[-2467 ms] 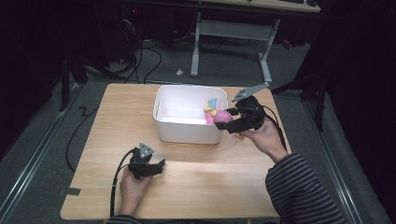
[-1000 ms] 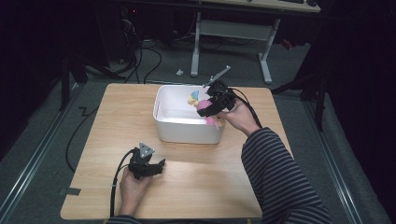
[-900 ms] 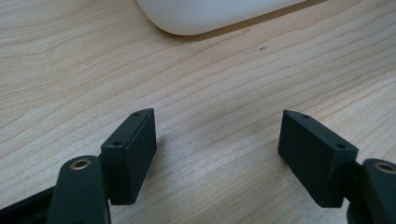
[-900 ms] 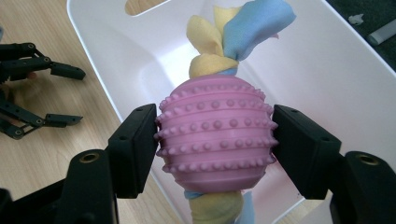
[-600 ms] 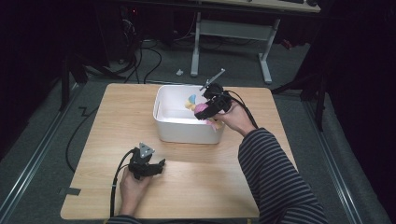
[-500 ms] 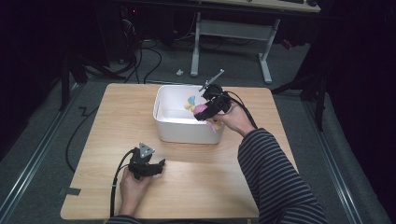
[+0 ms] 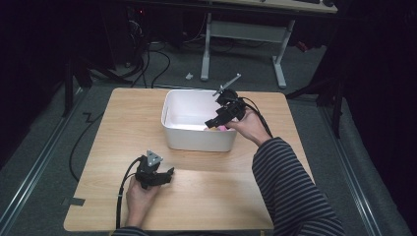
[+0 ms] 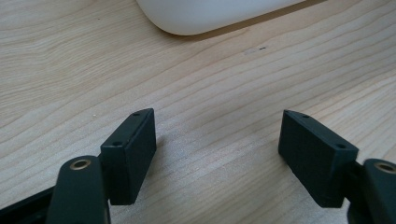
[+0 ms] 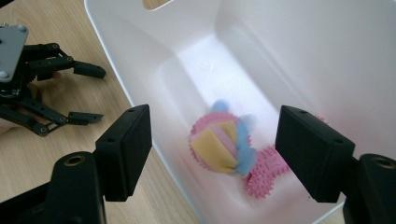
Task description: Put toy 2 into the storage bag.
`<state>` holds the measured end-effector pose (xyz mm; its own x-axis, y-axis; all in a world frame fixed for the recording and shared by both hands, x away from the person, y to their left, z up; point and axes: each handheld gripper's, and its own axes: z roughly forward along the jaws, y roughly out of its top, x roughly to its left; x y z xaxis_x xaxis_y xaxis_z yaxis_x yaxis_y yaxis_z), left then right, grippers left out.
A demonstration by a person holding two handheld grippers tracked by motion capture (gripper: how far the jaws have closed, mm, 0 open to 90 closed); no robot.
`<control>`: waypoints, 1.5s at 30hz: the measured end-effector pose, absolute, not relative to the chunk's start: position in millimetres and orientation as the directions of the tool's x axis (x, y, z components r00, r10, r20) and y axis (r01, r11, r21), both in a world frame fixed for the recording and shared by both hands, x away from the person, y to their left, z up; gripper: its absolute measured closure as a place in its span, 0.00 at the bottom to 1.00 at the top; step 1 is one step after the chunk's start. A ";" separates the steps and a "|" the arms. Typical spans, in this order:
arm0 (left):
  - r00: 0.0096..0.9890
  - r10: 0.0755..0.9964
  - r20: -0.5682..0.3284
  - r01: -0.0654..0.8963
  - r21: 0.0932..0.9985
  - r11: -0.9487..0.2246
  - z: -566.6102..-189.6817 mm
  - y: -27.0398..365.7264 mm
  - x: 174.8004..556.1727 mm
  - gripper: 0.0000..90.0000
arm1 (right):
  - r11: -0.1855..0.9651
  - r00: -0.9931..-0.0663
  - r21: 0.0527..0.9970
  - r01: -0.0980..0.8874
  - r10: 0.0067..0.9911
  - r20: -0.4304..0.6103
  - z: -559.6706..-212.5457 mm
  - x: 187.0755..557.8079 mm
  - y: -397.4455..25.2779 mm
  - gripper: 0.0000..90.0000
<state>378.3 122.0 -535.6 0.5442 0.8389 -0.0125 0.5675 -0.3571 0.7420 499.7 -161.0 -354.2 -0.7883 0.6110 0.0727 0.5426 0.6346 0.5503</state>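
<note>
On the worktop stands a white bin. The right arm, in a striped sleeve, reaches forward; its tool tilts down over the bin's right rim, jaws spread and empty. The left hand rests near the front edge, its tool released. A pink spiky toy lies in the bin.

A pale wood-grain counter stands on a grey carpeted floor in a dim room, dark on both sides. Behind its far edge rises a white-legged desk frame, with black cables looping across the floor to its left and a small white scrap lying beside one leg. A strip of tape lies on the floor just off the counter's near left corner.
</note>
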 end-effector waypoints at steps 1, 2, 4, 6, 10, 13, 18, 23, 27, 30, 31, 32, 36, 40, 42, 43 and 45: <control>0.545 0.839 -0.012 0.567 0.742 -0.358 -535.5 122.0 378.3 0.31 | 0.629 -0.788 0.561 0.538 0.612 0.070 -352.9 497.4 -163.4 0.31; 0.544 0.839 -0.012 0.567 0.742 -0.358 -535.5 122.0 378.3 0.31 | 0.619 -0.786 0.575 0.536 0.615 0.071 -351.6 494.3 -166.1 0.32; 0.544 0.839 -0.012 0.568 0.742 -0.358 -535.5 121.9 378.3 0.31 | 0.597 -0.783 0.604 0.527 0.618 0.072 -349.5 487.0 -172.6 0.33; 0.544 0.839 -0.012 0.568 0.742 -0.358 -535.5 121.9 378.3 0.31 | 0.580 -0.778 0.626 0.522 0.625 0.069 -348.7 478.7 -179.3 0.34; 0.543 0.839 -0.013 0.568 0.742 -0.356 -535.6 121.7 378.2 0.31 | 0.551 -0.764 0.660 0.511 0.642 0.055 -349.5 464.3 -192.9 0.36; 0.544 0.839 -0.013 0.568 0.742 -0.356 -535.6 121.8 378.2 0.31 | 0.532 -0.752 0.678 0.508 0.657 0.047 -349.8 455.6 -202.3 0.37; 0.544 0.839 -0.013 0.567 0.742 -0.357 -535.6 121.8 378.3 0.31 | 0.502 -0.734 0.704 0.502 0.677 0.040 -353.1 436.9 -221.5 0.38; 0.544 0.839 -0.013 0.567 0.742 -0.356 -535.6 121.8 378.2 0.31 | 0.473 -0.717 0.724 0.502 0.696 0.043 -357.9 416.7 -241.6 0.39; 0.544 0.839 -0.013 0.567 0.742 -0.357 -535.6 121.8 378.3 0.31 | 0.439 -0.690 0.741 0.508 0.722 0.045 -364.1 402.4 -258.5 0.40; 0.544 0.839 -0.013 0.567 0.742 -0.356 -535.6 121.7 378.3 0.31 | 0.424 -0.670 0.749 0.508 0.742 0.034 -372.8 392.5 -269.4 0.40; 0.544 0.839 -0.013 0.567 0.743 -0.356 -535.6 121.7 378.3 0.31 | 0.426 -0.664 0.749 0.507 0.748 0.024 -376.7 389.7 -271.7 0.40; 0.544 0.839 -0.013 0.567 0.743 -0.356 -535.6 121.7 378.2 0.31 | 0.424 -0.658 0.754 0.502 0.752 0.015 -381.7 386.7 -274.0 0.41; 0.544 0.839 -0.013 0.567 0.743 -0.356 -535.6 121.6 378.3 0.31 | 0.425 -0.639 0.739 0.523 0.769 0.009 -410.9 376.1 -277.5 0.41; 0.544 0.839 -0.013 0.567 0.743 -0.356 -535.6 121.6 378.2 0.31 | 0.401 -0.613 0.717 0.570 0.789 0.046 -450.1 368.7 -281.8 0.41; 0.544 0.839 -0.013 0.567 0.743 -0.356 -535.6 121.6 378.2 0.31 | 0.398 -0.600 0.708 0.583 0.798 0.046 -466.0 366.1 -283.0 0.41; 0.544 0.839 -0.013 0.567 0.743 -0.356 -535.6 121.6 378.2 0.31 | 0.383 -0.589 0.706 0.596 0.806 0.059 -476.3 364.1 -284.3 0.41; 0.544 0.839 -0.013 0.567 0.743 -0.356 -535.6 121.6 378.2 0.31 | 0.362 -0.573 0.704 0.611 0.816 0.077 -488.9 361.7 -286.2 0.41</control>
<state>378.2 121.6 -535.6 0.5440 0.8390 -0.0129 0.5670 -0.3563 0.7427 361.7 -286.2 -488.9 -0.5728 0.8161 0.0772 0.6106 0.3619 0.7045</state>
